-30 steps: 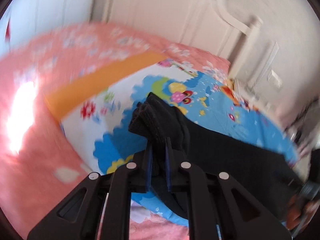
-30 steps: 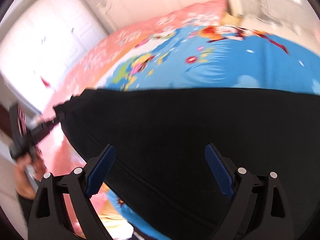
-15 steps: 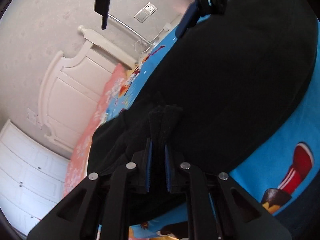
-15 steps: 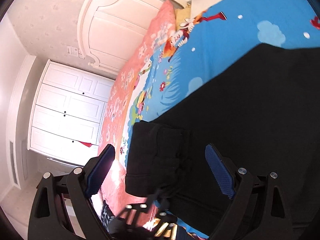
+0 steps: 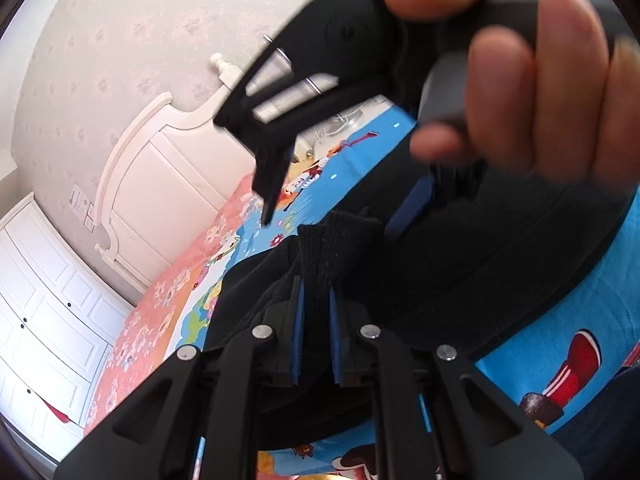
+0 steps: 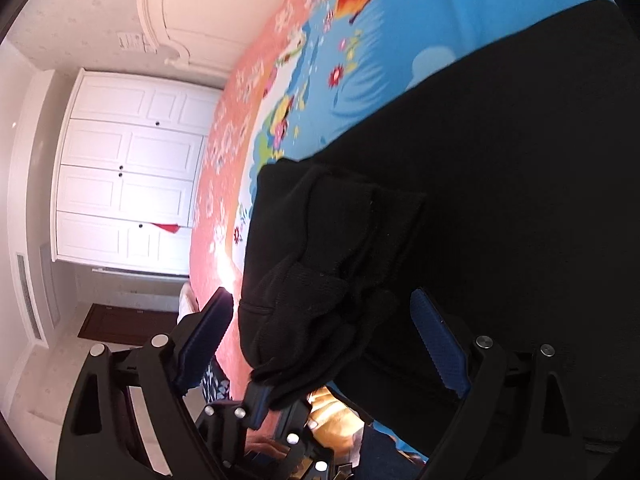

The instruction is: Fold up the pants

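Black pants (image 6: 500, 184) lie spread on a bed with a blue cartoon sheet (image 6: 384, 52). My left gripper (image 5: 316, 312) is shut on a bunched ribbed cuff of the pants (image 5: 332, 248) and holds it over the rest of the fabric. The same cuff (image 6: 312, 312) shows in the right wrist view, with the left gripper below it. My right gripper (image 6: 320, 340) is open, its blue pads on either side of the bunched cuff, not touching it. In the left wrist view it hovers close above, held by a hand (image 5: 520, 72).
A pink floral cover (image 6: 224, 168) runs along the bed's far side. A white headboard (image 5: 160, 168) and white wardrobe doors (image 6: 128, 168) stand beyond. A dark door (image 6: 116, 324) is low at the left.
The left gripper has carried the cuff further over the pants. The right gripper has moved in close, now straddling the cuff and filling the top of the left view.
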Demonstrator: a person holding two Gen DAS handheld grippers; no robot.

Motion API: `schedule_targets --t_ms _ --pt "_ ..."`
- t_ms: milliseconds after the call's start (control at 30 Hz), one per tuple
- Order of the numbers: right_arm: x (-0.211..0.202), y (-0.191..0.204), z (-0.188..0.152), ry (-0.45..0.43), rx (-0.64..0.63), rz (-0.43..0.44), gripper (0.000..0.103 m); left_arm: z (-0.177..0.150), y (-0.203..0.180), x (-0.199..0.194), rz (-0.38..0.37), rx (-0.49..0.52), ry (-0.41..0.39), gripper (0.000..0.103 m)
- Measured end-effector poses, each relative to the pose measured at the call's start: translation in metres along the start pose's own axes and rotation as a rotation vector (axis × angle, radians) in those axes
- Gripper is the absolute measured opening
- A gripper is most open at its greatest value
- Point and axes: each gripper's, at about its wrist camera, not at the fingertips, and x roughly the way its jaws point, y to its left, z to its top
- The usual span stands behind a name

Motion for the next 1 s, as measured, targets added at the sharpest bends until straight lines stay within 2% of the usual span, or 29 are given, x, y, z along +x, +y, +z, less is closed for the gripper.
schedule_targets --t_ms 33,100,200,233,300,433,500,633,767,833,1000 --pt "0.005 0.001 0.000 0.013 -0.003 0.001 0.086 0.000 0.002 -0.001 -0.002 -0.008 -0.002 0.011" --pt "0.014 0.001 0.002 0.027 0.002 0.013 0.078 0.000 0.002 -0.002 -0.005 -0.009 -0.011 0.011" --pt "0.027 0.006 0.008 0.029 -0.048 -0.020 0.049 0.000 -0.006 -0.003 -0.024 0.005 -0.029 0.011" --pt "0.027 0.006 0.007 0.021 -0.060 -0.037 0.036 0.000 -0.009 -0.002 -0.020 0.017 -0.029 0.011" --pt "0.021 0.004 0.008 -0.003 -0.083 -0.031 0.028 0.001 -0.014 -0.001 -0.025 0.032 -0.033 0.011" --pt "-0.015 0.002 0.005 -0.064 -0.145 -0.045 0.026 0.013 -0.032 -0.009 -0.028 0.081 -0.087 0.011" --pt "-0.039 -0.004 0.004 -0.106 -0.166 -0.057 0.025 0.026 -0.045 -0.013 -0.063 0.083 -0.123 0.011" --pt "-0.071 -0.037 0.005 -0.146 -0.119 -0.073 0.024 0.045 -0.080 -0.011 -0.125 0.124 -0.157 0.011" --pt "-0.073 -0.068 0.000 -0.140 -0.085 -0.100 0.024 0.050 -0.105 -0.005 -0.177 0.148 -0.135 0.011" --pt "-0.072 -0.082 -0.005 -0.136 -0.075 -0.087 0.024 0.047 -0.111 -0.005 -0.186 0.157 -0.122 0.011" --pt "-0.077 -0.076 -0.010 -0.145 -0.113 -0.096 0.024 0.048 -0.105 -0.007 -0.179 0.155 -0.130 0.011"
